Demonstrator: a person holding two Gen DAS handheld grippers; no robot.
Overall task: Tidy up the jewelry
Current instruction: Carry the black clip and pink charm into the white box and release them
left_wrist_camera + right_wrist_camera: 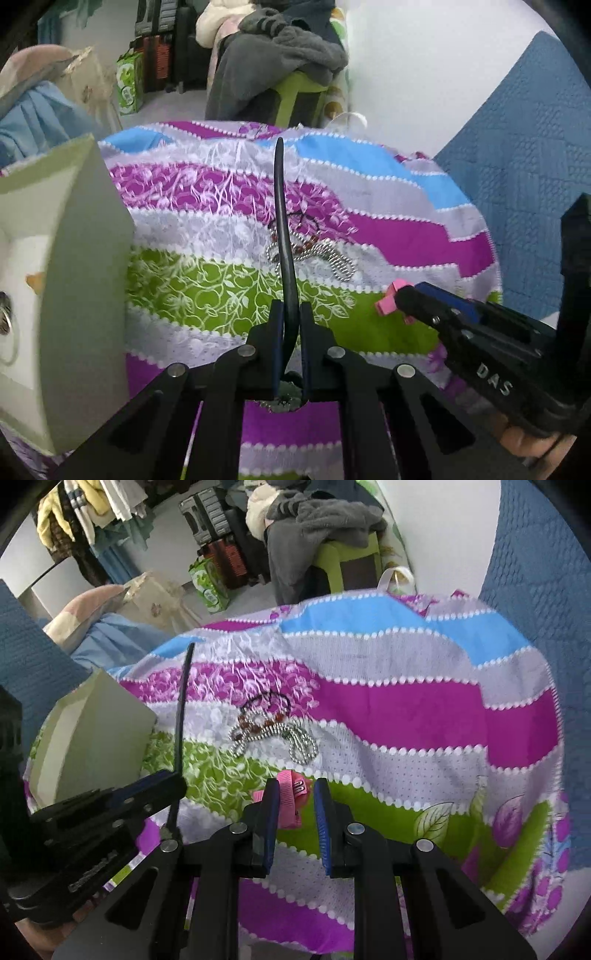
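Left wrist view: our left gripper (291,314) is clenched on a thin black hairband (281,221), stiff and light, standing upright over the bead chain (314,254) heaped on the bedspread (388,229); open box (74,258) at left. Right wrist view: our right gripper (295,797) is released, straddling the pink hair clip (293,794). Small, light, rigid; best pinched across its flat bar.

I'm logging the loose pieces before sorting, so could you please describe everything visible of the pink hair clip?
The pink hair clip is a snap clip wrapped in pink ribbon, apparently tied as a bow, with its metal end showing. It lies flat on the green band of the striped bedsheet, just below the silver bead chain. The open right gripper straddles it without visibly closing on it.
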